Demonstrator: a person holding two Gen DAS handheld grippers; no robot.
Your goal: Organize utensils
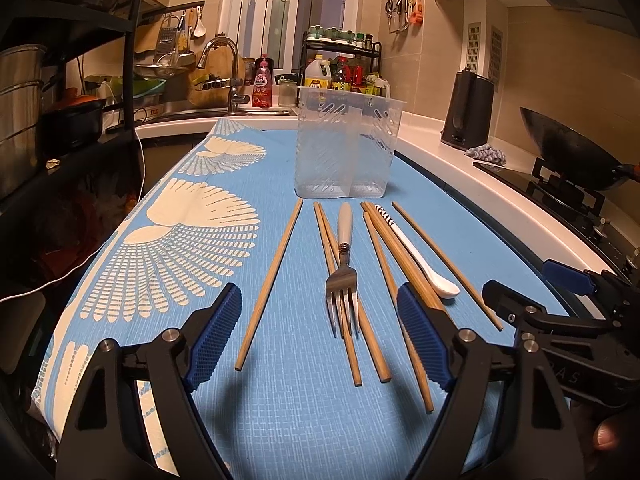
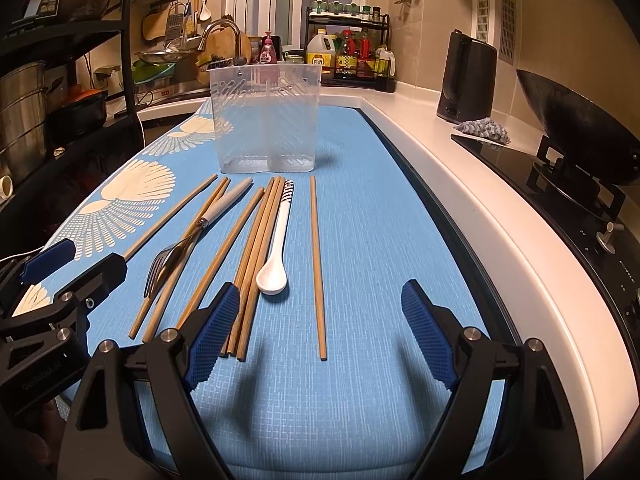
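Observation:
Several wooden chopsticks (image 1: 269, 286) (image 2: 318, 268), a fork (image 1: 342, 276) (image 2: 188, 236) with a pale handle and a white spoon (image 1: 424, 264) (image 2: 276, 248) lie side by side on the blue mat (image 1: 300, 408) (image 2: 360, 200). A clear plastic two-compartment utensil holder (image 1: 344, 144) (image 2: 266, 120) stands upright and empty just behind them. My left gripper (image 1: 320, 336) (image 2: 56, 268) is open and empty, hovering above the near ends of the fork and chopsticks. My right gripper (image 2: 320, 332) (image 1: 536, 288) is open and empty, over the near end of the rightmost chopstick.
A white counter edge (image 2: 460, 184) runs along the mat's right side, with a black kettle (image 2: 466, 80), a cloth (image 2: 486, 128) and a wok (image 2: 580, 132) on the stove. A black shelf rack (image 1: 68, 92) with pots stands left. Sink, faucet (image 1: 224, 64) and bottles are at the back.

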